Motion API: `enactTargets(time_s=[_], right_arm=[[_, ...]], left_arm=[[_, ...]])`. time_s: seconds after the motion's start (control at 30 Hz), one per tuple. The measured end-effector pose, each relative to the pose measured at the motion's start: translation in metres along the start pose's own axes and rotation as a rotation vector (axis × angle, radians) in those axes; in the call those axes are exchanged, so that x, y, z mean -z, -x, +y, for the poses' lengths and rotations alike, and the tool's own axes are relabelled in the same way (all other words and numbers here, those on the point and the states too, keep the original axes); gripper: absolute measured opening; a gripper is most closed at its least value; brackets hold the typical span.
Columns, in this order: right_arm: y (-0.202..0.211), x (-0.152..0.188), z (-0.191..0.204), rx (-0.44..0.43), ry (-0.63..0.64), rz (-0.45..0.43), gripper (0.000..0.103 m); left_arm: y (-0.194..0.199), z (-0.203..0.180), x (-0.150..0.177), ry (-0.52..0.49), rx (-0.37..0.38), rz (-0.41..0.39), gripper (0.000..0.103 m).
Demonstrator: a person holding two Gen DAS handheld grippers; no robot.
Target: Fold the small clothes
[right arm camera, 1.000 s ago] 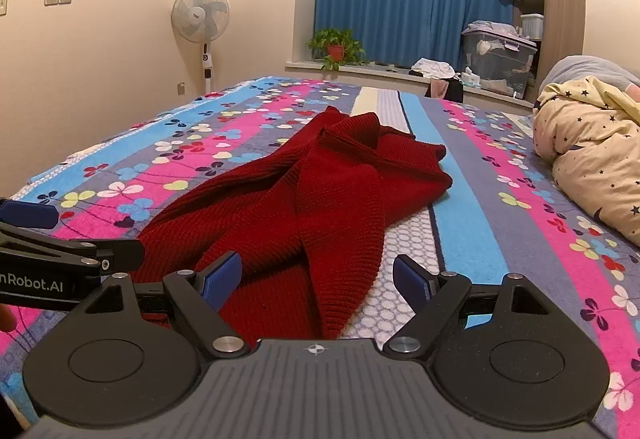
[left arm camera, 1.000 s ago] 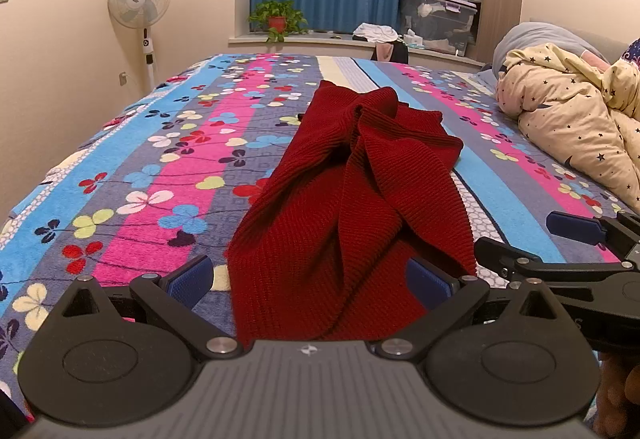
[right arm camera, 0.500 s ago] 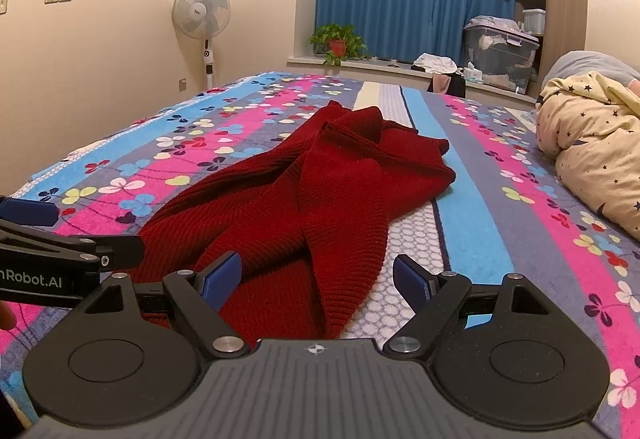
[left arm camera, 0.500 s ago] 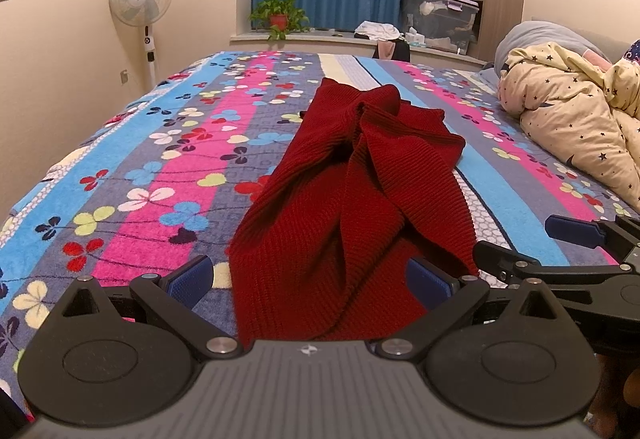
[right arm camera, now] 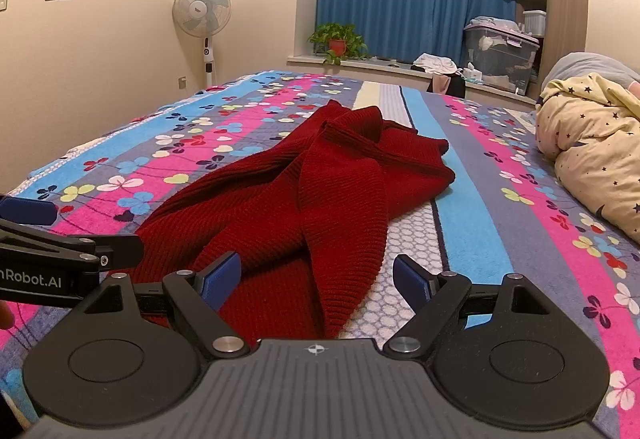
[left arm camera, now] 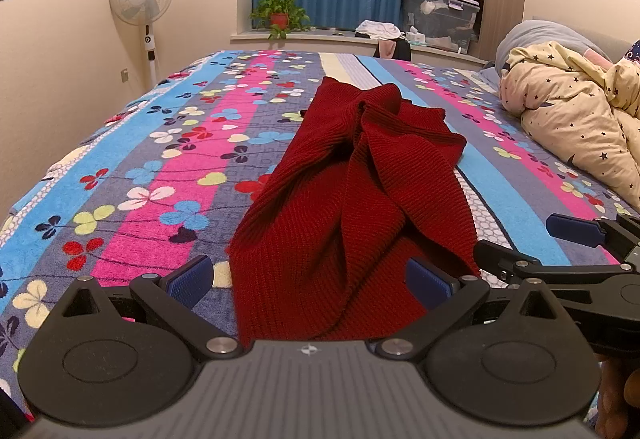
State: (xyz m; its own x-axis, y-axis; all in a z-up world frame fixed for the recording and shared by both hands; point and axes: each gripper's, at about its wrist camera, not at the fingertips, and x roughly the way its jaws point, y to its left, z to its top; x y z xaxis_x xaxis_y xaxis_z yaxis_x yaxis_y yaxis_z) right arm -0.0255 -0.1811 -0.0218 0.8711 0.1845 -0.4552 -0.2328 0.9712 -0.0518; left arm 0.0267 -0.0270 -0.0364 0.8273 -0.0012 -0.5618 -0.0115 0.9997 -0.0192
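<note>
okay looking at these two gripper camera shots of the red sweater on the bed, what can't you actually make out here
- Red sweater: its near hem is cut off by the left gripper body in the left wrist view, and by the right gripper body in the right wrist view.
- Sleeves and neckline: bunched folds hide them in both views.
- Storage bin: contents too small to tell.
- Star-print duvet: cut off by the right frame edge.

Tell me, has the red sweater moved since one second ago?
No. The red sweater lies at the same place on the striped bedspread's flower pattern.
</note>
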Motion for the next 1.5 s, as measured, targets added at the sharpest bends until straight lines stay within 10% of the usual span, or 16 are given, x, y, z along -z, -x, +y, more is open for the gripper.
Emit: enactTargets(time_s=[0.73, 1.0, 1.07, 1.3, 1.5], right_arm=[[0.007, -0.005, -0.002, 0.070, 0.005, -0.068, 0.084], [0.009, -0.016, -0.039, 0.136, -0.132, -0.048, 0.083], [0.009, -0.017, -0.048, 0.120, -0.182, -0.040, 0.069], [0.003, -0.015, -0.055, 0.085, -0.219, -0.004, 0.037], [-0.025, -0.017, -0.046, 0.039, -0.170, 0.044, 0.045]], left_arm=[[0.001, 0.010, -0.005, 0.030, -0.013, -0.027, 0.102], [-0.014, 0.063, -0.055, 0.031, -0.078, -0.024, 0.102], [-0.023, 0.083, -0.077, 0.028, -0.052, -0.048, 0.097], [-0.092, 0.121, -0.078, -0.030, 0.029, 0.056, 0.027], [-0.123, 0.118, -0.084, 0.110, 0.144, 0.153, 0.028]])
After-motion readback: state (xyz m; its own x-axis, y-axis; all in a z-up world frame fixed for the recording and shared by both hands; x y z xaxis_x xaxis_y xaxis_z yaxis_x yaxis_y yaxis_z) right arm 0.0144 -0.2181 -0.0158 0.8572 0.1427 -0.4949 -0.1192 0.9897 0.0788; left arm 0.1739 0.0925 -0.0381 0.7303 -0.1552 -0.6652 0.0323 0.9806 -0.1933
